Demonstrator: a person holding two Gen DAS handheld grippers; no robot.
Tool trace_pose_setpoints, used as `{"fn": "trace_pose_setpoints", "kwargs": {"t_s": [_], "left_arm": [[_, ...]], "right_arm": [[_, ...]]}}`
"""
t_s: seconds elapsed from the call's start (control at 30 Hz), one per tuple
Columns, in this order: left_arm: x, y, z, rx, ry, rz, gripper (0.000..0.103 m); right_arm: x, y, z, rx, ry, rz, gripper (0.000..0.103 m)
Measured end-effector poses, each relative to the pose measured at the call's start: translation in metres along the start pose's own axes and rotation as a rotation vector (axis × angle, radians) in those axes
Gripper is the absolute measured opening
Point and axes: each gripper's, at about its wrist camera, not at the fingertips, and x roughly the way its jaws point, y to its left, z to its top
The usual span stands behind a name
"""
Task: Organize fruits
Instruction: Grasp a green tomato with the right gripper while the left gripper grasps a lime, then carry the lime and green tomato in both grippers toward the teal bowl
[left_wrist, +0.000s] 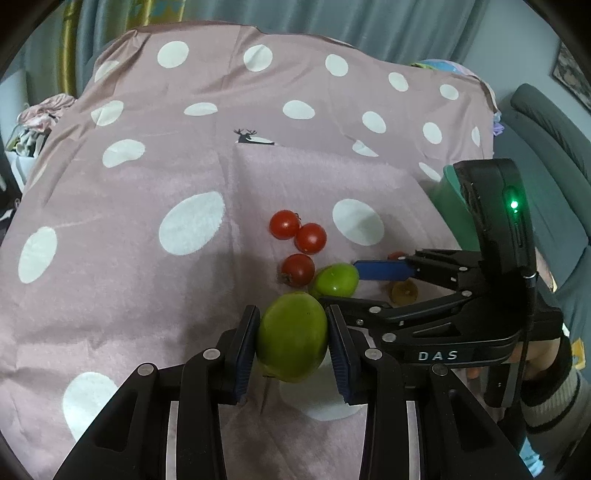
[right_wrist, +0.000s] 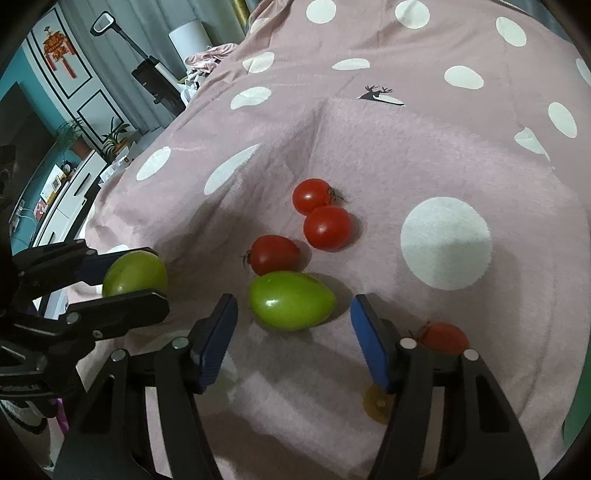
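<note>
My left gripper (left_wrist: 292, 325) is shut on a large green tomato (left_wrist: 291, 338), both blue pads pressed on its sides and lifted off the pink cloth; the right wrist view shows this same gripper (right_wrist: 157, 277) and fruit (right_wrist: 135, 273) at the left. My right gripper (right_wrist: 293, 343) stands open around a second green tomato (right_wrist: 291, 304) lying on the cloth, with small gaps on each side. Three red tomatoes (right_wrist: 312, 195) (right_wrist: 328, 227) (right_wrist: 275, 254) lie just beyond it. In the left wrist view the right gripper (left_wrist: 340, 283) straddles that green tomato (left_wrist: 336, 280).
A pink blanket with white dots (left_wrist: 147, 258) covers the surface. Another red tomato (right_wrist: 443, 336) and a yellowish fruit (right_wrist: 378, 406) lie beside and under the right finger. A teal container (left_wrist: 450, 206) stands at the right edge. A sleeved hand (left_wrist: 546, 376) holds the right gripper.
</note>
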Motion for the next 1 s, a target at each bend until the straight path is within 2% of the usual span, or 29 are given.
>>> {"fn": "trace_pose_setpoints", "kwargs": {"t_s": [0.1,0.17,0.4,1.0], "left_arm": [[0.002,0.003,0.002,-0.007,0.0,0.005,0.037],[0.002,0.004,0.002,-0.011,0.001,0.01,0.037],[0.0,0.006,0.003,-0.017,-0.005,0.022,0.037],[-0.016,-0.016,0.004,0.019,-0.033,0.042,0.037]], "right_arm": [[0.002,0.0,0.003,-0.011,-0.002,0.001,0.05],[0.003,-0.001,0.004,-0.01,-0.004,0.011,0.046],[-0.001,-0.003,0.0,0.012,-0.024,0.019,0.046],[-0.076,0.0,-0.03,0.045,-0.147,0.028,0.046]]}}
